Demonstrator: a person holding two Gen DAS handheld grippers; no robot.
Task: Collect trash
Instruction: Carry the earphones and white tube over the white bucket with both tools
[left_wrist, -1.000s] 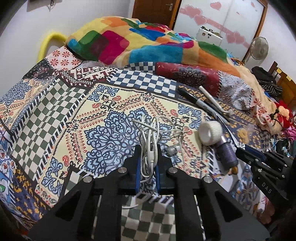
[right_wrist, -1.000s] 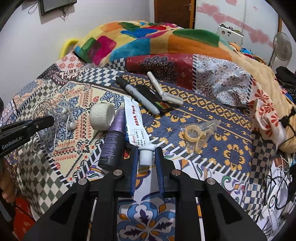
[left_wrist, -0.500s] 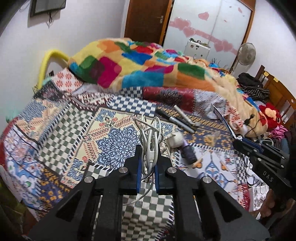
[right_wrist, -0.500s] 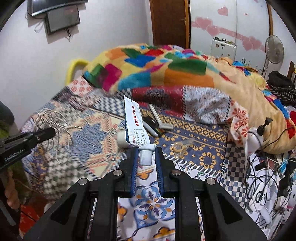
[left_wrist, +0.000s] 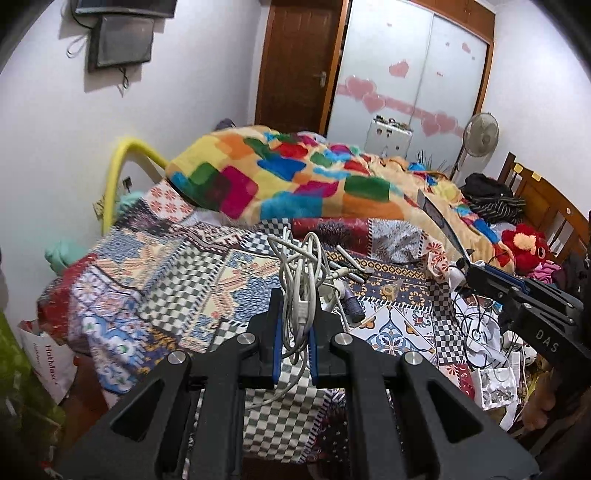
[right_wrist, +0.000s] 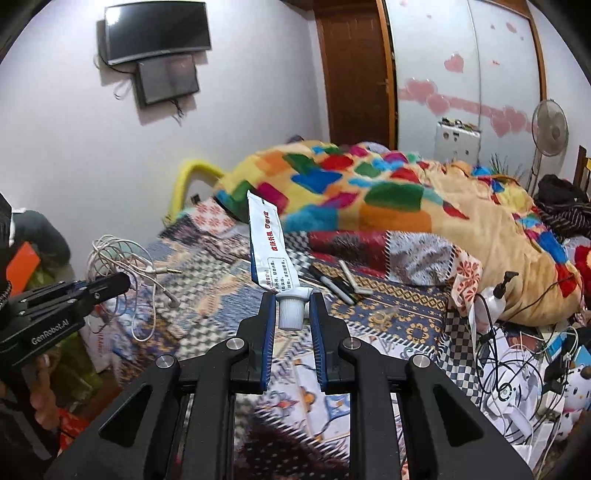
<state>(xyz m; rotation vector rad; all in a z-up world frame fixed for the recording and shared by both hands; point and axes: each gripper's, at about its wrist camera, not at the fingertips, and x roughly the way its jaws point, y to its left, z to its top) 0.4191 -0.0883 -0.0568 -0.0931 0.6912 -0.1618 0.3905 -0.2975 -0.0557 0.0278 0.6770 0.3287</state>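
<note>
Cables (left_wrist: 300, 280) fill the clamped left claw (left_wrist: 294, 325); right claw (right_wrist: 291, 317) grips a tube (right_wrist: 271, 251).

"DAS" marks the right gripper (left_wrist: 532, 295), "GenRobot.AI" the left gripper (right_wrist: 88, 291).

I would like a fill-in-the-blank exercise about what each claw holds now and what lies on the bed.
1. The left claw is shut on a bundle of white ____.
2. The right claw grips the tube by its white ____.
3. In the right wrist view, the tube's flat end points ____.
4. The black marker lies on the ____.

Missing words: cables; cap; up; bed
</note>
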